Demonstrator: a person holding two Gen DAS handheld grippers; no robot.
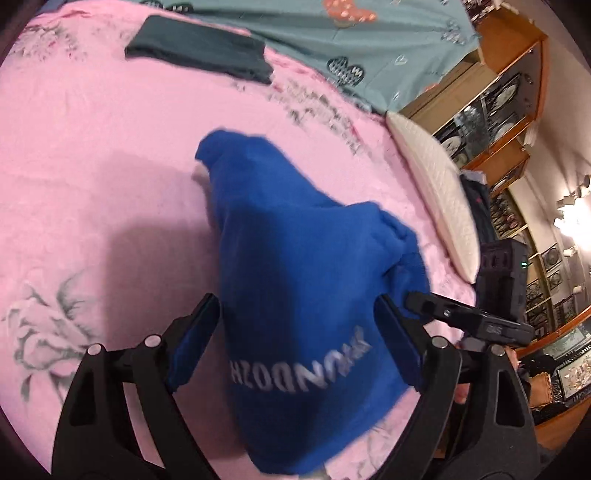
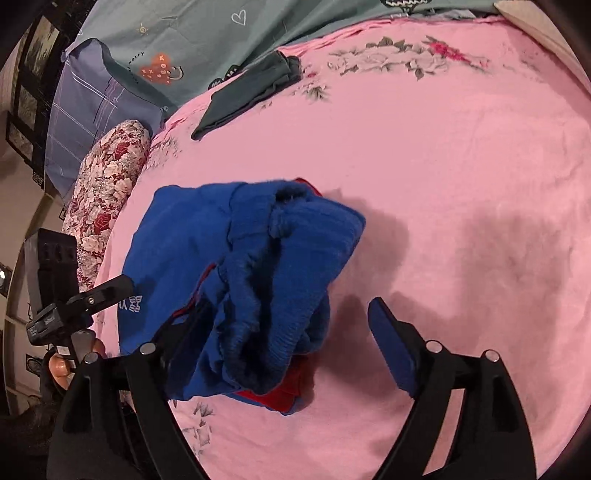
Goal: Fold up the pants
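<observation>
Pink floral bedspread point(image 2: 443, 184) fills both views, w/ you standing over it, one gripper per hand.

Nearest in the left wrist view: left gripper point(image 1: 299, 325) has its fingers spread wide, blue pads either side of the blue pants point(image 1: 303, 280). Cloth drapes between them and over the lower frame; whether a pad actually pinches it can't be told. Grey lettering reads upside down on the fabric.

Right wrist view: right gripper point(image 2: 288, 317) also gapes wide. Its left finger sits under or against the bunched cloth, its right finger is clear, over bare bedspread. No firm grip visible. Red lining point(image 2: 284, 391) peeks out beneath the bundle.

Pants sit as a crumpled heap near the middle of the bed, close to both tools, not laid flat.

Farther back: a folded dark green garment point(image 1: 199, 55) near the far edge, then a teal printed sheet point(image 1: 332, 33). White pillow point(image 1: 432, 184) on the left view's right side; floral bolster point(image 2: 107, 184) on the right view's left.

Judgement: early step, still sorting out the bundle. Next move prob. calls for finding the waistband or a leg hem, closing each gripper on a separate edge, then pulling apart to spread the pants flat before any fold.
</observation>
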